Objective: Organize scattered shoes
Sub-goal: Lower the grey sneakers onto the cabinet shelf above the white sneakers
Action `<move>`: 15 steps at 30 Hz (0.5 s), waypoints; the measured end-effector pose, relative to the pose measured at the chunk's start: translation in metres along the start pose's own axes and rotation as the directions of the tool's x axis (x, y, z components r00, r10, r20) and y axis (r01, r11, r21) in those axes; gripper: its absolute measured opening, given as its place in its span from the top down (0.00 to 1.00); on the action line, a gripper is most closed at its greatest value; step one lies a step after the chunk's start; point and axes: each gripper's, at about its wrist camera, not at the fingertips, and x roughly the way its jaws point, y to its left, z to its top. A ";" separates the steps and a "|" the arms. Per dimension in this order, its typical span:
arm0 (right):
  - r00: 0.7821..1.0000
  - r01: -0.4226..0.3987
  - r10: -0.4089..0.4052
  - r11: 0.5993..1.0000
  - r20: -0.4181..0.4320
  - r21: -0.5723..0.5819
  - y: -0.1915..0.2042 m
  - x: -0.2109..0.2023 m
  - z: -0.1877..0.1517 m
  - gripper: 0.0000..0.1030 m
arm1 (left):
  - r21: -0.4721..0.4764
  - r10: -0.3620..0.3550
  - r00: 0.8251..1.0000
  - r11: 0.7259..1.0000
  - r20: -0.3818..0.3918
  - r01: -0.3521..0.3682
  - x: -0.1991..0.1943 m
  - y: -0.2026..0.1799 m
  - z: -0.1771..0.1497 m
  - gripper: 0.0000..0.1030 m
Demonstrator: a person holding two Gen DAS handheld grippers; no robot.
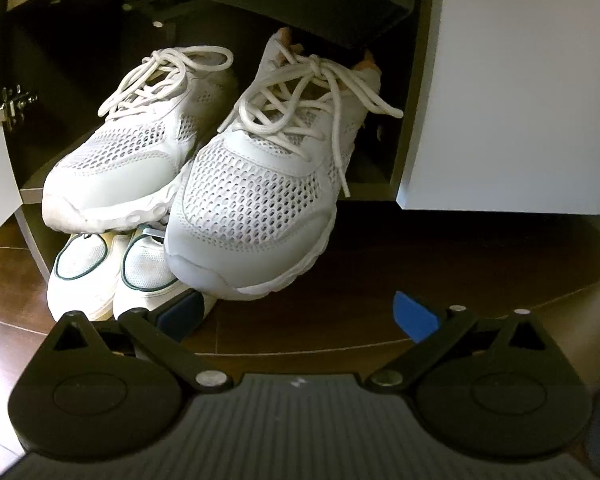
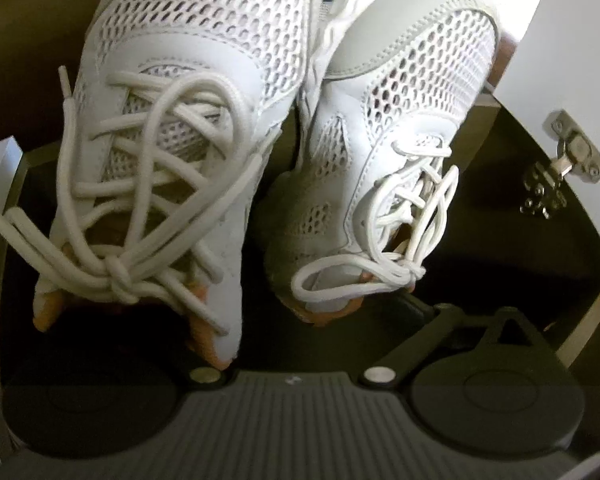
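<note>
Left gripper (image 1: 298,314) spread, empty | right gripper (image 2: 312,312) spread behind sneakers | risk: overhanging sneaker (image 1: 256,200) tips off shelf (image 1: 32,195) if nudged

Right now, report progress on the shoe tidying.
Done: green-trimmed pair sits below the shelf, one mesh sneaker on it. In hand: second mesh sneaker, its toe overhanging the shelf edge. Left: likely pushing it fully in; no other loose shoes in view.
</note>
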 end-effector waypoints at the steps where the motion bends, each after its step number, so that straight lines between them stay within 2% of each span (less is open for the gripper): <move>1: 1.000 0.002 -0.002 1.000 0.001 -0.004 -0.003 -0.003 0.000 0.04 | 0.001 0.000 1.000 1.000 -0.004 0.000 0.001 -0.001 0.000 0.01; 7: 0.998 0.059 -0.057 0.994 0.031 -0.089 -0.020 -0.024 0.000 0.01 | 0.021 -0.002 1.000 1.000 -0.005 0.002 0.002 -0.002 0.002 0.01; 15: 0.993 0.109 -0.109 0.994 0.044 -0.008 -0.055 -0.064 -0.020 0.01 | 0.048 -0.030 0.999 0.998 0.022 0.029 0.007 -0.007 0.014 0.02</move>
